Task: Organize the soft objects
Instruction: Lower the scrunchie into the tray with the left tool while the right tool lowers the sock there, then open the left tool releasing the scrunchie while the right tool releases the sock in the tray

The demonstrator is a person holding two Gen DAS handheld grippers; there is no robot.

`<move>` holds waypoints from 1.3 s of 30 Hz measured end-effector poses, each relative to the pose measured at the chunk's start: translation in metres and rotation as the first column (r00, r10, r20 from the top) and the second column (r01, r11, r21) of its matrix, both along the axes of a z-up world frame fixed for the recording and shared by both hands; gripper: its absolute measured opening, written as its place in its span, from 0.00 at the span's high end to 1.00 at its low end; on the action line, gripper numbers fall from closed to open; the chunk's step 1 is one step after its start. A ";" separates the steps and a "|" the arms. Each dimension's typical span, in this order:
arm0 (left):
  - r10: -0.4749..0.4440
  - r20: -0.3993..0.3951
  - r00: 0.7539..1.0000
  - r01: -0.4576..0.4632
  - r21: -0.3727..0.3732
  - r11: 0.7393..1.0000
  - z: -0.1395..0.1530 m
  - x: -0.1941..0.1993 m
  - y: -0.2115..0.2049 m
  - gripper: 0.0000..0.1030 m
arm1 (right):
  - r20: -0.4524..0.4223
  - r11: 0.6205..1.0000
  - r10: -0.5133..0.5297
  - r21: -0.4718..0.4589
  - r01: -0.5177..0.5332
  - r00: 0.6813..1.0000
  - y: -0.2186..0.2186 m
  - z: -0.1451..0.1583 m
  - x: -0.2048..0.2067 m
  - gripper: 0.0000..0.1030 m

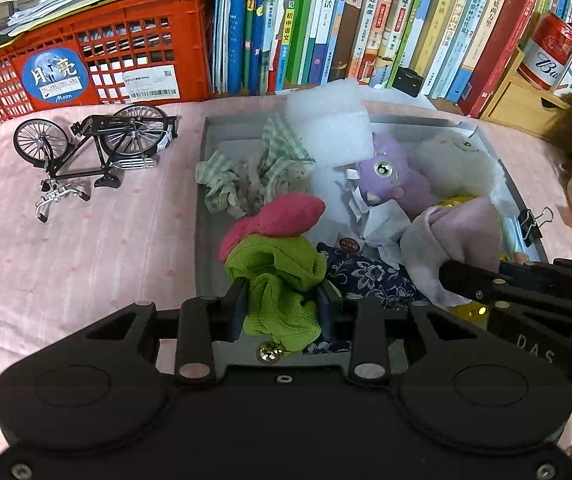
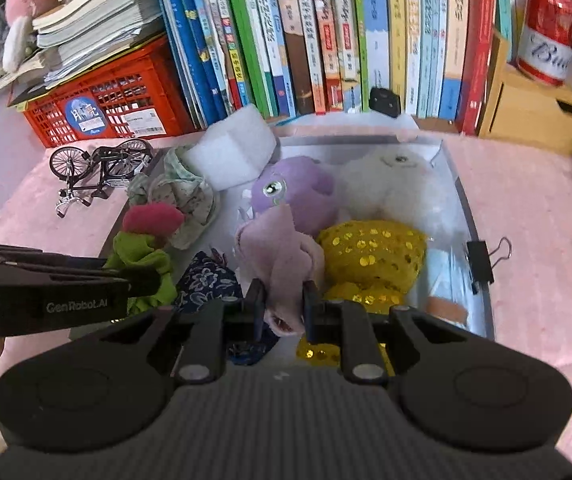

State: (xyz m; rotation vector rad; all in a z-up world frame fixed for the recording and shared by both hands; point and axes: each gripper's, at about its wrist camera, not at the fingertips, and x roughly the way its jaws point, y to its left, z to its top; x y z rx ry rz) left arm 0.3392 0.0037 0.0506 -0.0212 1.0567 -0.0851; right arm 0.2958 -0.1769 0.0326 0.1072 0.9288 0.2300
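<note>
A grey tray on the pink cloth holds several soft things. My left gripper is shut on a green and pink knitted toy over the tray's near left part; it also shows in the right wrist view. My right gripper is shut on a pale mauve plush cloth, held over the tray's near middle; it shows in the left wrist view too. In the tray lie a purple plush, a white fluffy plush, a yellow sequin pouch, a blue floral pouch, a checked green cloth and a white foam block.
A model bicycle lies left of the tray. A red crate and a row of books stand behind. A black binder clip sits on the tray's right wall. A wooden box with a red can is at the right.
</note>
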 end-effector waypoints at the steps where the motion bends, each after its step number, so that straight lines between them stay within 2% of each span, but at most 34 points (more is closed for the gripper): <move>1: 0.000 -0.002 1.000 0.000 0.000 1.000 -0.001 0.000 0.000 0.68 | -0.007 1.000 -0.005 -0.005 0.005 1.000 -0.001 -0.001 0.000 0.77; 12: -0.019 -0.019 1.000 0.019 0.020 1.000 -0.006 0.005 -0.004 0.67 | -0.080 0.997 -0.063 -0.049 0.059 0.995 -0.011 -0.010 0.006 0.77; 20: -0.033 -0.012 0.999 0.034 0.045 0.998 -0.007 0.006 -0.008 0.66 | -0.102 0.996 -0.060 -0.072 0.053 0.993 -0.009 -0.011 0.010 0.75; 22: -0.036 -0.009 0.999 0.036 0.050 0.998 -0.007 0.006 -0.009 0.64 | -0.103 0.996 -0.061 -0.072 0.054 0.993 -0.009 -0.012 0.010 0.68; 23: -0.036 -0.007 0.999 0.037 0.053 0.998 -0.007 0.005 -0.009 0.63 | -0.102 0.996 -0.061 -0.071 0.054 0.993 -0.009 -0.012 0.010 0.60; 28: -0.042 -0.003 0.999 0.042 0.049 0.998 -0.004 0.004 -0.008 0.54 | -0.091 0.997 -0.041 -0.073 0.035 0.995 -0.009 -0.009 0.008 0.57; 33: -0.049 0.014 0.999 0.048 0.043 0.998 0.002 -0.002 -0.012 0.45 | -0.073 0.997 -0.028 -0.073 0.023 0.997 -0.008 -0.004 0.002 0.47; 37: -0.060 0.036 0.998 0.058 0.048 0.997 0.011 -0.010 -0.015 0.43 | -0.054 0.998 -0.021 -0.068 0.017 0.998 -0.007 0.002 -0.005 0.41; 39: -0.062 0.047 0.997 0.060 0.040 0.997 0.016 -0.016 -0.015 0.39 | -0.041 0.998 -0.020 -0.066 0.017 0.999 -0.008 0.006 -0.008 0.38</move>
